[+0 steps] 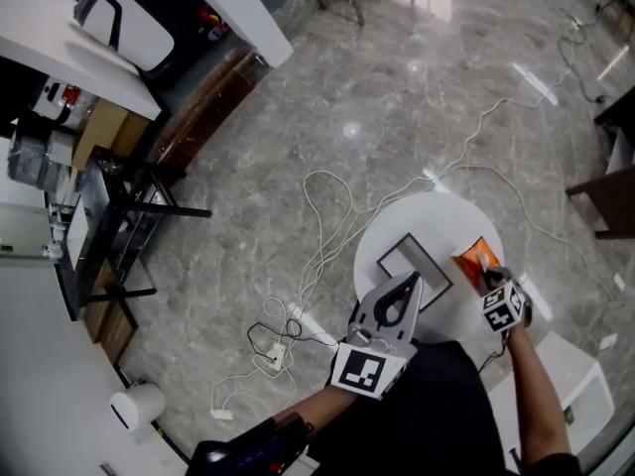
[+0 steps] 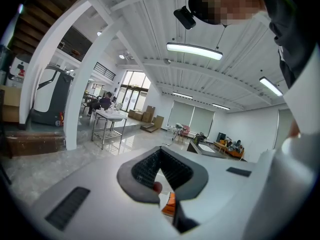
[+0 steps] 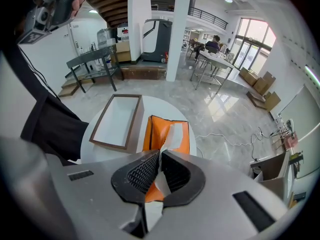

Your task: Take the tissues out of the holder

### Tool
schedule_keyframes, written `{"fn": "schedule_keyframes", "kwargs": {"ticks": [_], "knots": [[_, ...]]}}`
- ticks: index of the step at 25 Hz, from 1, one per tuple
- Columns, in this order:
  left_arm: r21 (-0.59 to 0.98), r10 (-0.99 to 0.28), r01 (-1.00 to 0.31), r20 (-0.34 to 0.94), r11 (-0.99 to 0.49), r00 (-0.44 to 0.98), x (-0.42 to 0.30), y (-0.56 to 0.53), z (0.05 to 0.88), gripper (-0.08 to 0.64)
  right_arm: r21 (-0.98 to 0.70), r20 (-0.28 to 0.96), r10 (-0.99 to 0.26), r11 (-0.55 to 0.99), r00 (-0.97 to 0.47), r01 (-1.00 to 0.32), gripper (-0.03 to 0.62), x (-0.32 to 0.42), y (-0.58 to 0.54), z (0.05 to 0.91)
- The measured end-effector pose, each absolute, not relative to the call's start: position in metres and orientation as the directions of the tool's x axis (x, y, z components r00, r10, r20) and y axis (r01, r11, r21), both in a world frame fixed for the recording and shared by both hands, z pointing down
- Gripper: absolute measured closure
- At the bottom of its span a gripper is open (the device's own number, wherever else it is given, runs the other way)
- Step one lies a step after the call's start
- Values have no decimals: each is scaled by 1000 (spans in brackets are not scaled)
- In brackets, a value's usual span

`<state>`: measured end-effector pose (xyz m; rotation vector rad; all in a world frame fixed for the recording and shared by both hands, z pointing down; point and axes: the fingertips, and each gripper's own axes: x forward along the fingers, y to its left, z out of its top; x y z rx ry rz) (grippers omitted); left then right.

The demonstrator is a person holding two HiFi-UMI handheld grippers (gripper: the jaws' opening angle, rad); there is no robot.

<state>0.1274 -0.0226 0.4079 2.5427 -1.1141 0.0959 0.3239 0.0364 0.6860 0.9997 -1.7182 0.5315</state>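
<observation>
On round white worktop (image 1: 427, 221), saw orange tissue holder (image 3: 150, 134) beside framed tray (image 3: 117, 121). Found right tool (image 3: 160, 156) clamped on its protruding tissue (image 3: 172, 131), judged light, soft, tear-prone, best gripped low; left tool (image 2: 160, 156) closed, empty.

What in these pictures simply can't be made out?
Tissues left inside the orange holder: hidden by its walls, every view.
Holder's near end: right gripper view, covered by the right hand-held gripper.
Table's near edge: head view, behind the left hand-held gripper.
</observation>
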Motion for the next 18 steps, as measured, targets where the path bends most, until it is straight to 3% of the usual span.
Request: {"fn": "schedule_keyframes", "kwargs": {"ticks": [18], "knots": [[312,-690,-724,231,-615,686,126,-26,415,561,92,949,-301,538,-89,-838,574,333,34,721]]}}
